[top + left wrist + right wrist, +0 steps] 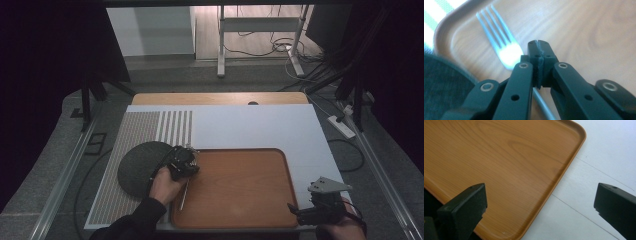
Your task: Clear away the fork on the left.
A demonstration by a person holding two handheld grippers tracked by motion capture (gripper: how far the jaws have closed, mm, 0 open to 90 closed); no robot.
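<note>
Left gripper (539, 53) clenched on fork (499, 42) handle over tray (240, 185) (left edge); right gripper (540, 202) released, idle.

Dark round placemat (140, 167) at left, overlapping a striped mat (132, 135). White sheet (250, 125) covering the wooden table (220, 98). Power strip (341, 126) and cables (280, 45) on the floor beyond, beside a white desk frame (260, 25).

Just ahead of my left gripper's (186, 159) pressed-together jaws lies only the fork (499, 37), on the wooden tray (240, 187); the dark round mat (139, 165) sits close beside them. Between my right gripper's (320, 210) wide-apart jaws I see bare tray floor, its low rim, and white worktop (604, 152).
</note>
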